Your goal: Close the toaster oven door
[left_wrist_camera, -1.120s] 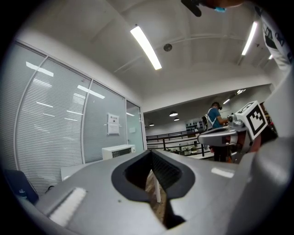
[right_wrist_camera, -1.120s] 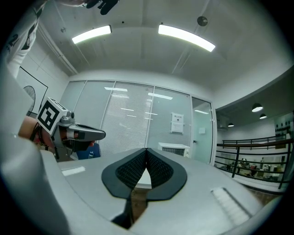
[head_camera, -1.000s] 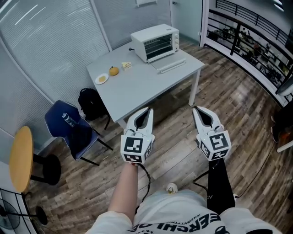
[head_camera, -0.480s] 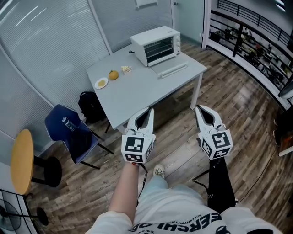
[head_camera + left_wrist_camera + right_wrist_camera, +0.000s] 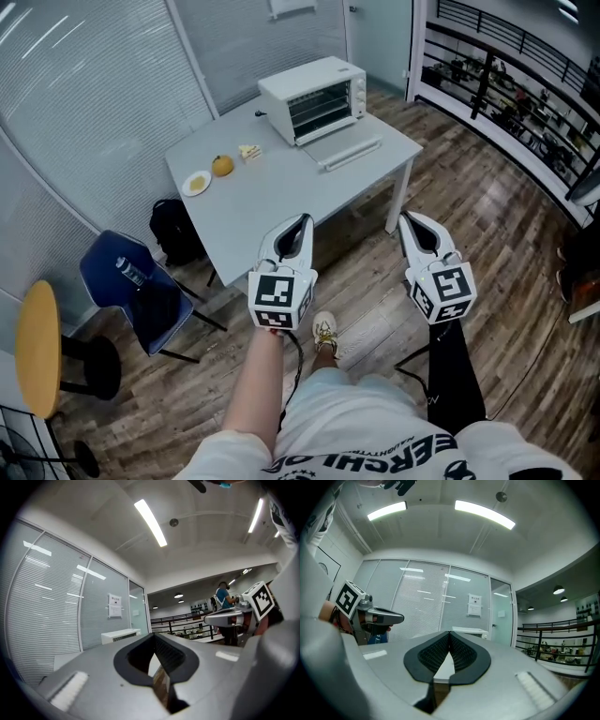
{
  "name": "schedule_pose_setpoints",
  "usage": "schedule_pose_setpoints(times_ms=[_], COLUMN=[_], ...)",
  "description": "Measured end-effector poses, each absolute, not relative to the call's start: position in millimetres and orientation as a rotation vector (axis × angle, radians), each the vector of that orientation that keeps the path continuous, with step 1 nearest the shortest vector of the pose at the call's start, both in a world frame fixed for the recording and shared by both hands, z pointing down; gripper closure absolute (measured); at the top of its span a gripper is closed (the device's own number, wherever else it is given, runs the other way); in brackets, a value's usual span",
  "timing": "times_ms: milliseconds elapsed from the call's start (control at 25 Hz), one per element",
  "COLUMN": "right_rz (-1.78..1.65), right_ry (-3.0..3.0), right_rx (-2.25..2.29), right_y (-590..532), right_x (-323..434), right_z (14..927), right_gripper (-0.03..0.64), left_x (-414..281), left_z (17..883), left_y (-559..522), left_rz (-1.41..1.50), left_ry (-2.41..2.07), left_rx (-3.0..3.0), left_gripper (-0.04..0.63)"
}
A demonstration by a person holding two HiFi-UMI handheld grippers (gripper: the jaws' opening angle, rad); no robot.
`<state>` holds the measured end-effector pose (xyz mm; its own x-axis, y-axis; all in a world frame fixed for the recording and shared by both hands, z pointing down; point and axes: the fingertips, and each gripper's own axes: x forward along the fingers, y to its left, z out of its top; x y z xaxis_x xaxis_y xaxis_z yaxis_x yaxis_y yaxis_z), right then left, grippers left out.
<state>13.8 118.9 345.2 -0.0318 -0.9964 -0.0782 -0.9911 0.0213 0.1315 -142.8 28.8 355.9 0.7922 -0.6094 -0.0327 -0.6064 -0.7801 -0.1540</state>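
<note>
A white toaster oven (image 5: 312,97) stands at the far end of a grey table (image 5: 272,202), its door (image 5: 341,148) folded down flat in front of it. Both grippers hang in the air short of the table's near edge, well away from the oven. My left gripper (image 5: 302,220) is shut and holds nothing; its jaws meet at the tip (image 5: 153,635), with the oven (image 5: 121,634) small beyond. My right gripper (image 5: 406,220) is also shut and holds nothing (image 5: 450,633), and the oven (image 5: 468,631) shows far ahead of it.
On the table's left part lie a small plate (image 5: 196,183), an orange fruit (image 5: 222,166) and a pale piece of food (image 5: 248,151). A blue chair (image 5: 141,291) with a bottle, a black bag (image 5: 173,230) and a round yellow table (image 5: 37,347) stand left. A railing (image 5: 525,56) runs at right.
The person has stepped toward the table; it now lies closer below both grippers and shifted left. A shoe shows on the floor. Both grippers stay shut.
</note>
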Motion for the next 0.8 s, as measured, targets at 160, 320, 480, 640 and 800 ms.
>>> schedule_pose_setpoints(times_ms=[160,320,480,640,800], right_rz=[-0.227,-0.212,-0.195,-0.187,-0.170], right_ry=[-2.196,-2.178,-2.149,-2.124,-2.086], right_rx=[2.177,2.180,2.203,2.207,2.230], right_y=[83.3,37.4,-13.6,-66.2,-114.4], right_x=[26.7,40.3,57.4,74.3,95.0], right_z=[342.6,341.1,339.2,338.9,340.1], right_gripper=[0.614,0.614,0.614,0.614,0.614], left_x=[-126.3,-106.7,-85.6,-63.1,-40.3], left_z=[354.0,348.3,343.5,341.1,339.3], left_y=[-9.5,-53.4,-106.3,-162.0,-211.1], left_rz=[-0.026,-0.027,-0.038,-0.046,-0.022], left_ry=[0.936,0.889,0.861,0.833,0.788], left_rx=[-2.838,-2.850,-2.855,-2.861,-2.876], left_gripper=[0.538,0.538,0.538,0.538,0.538])
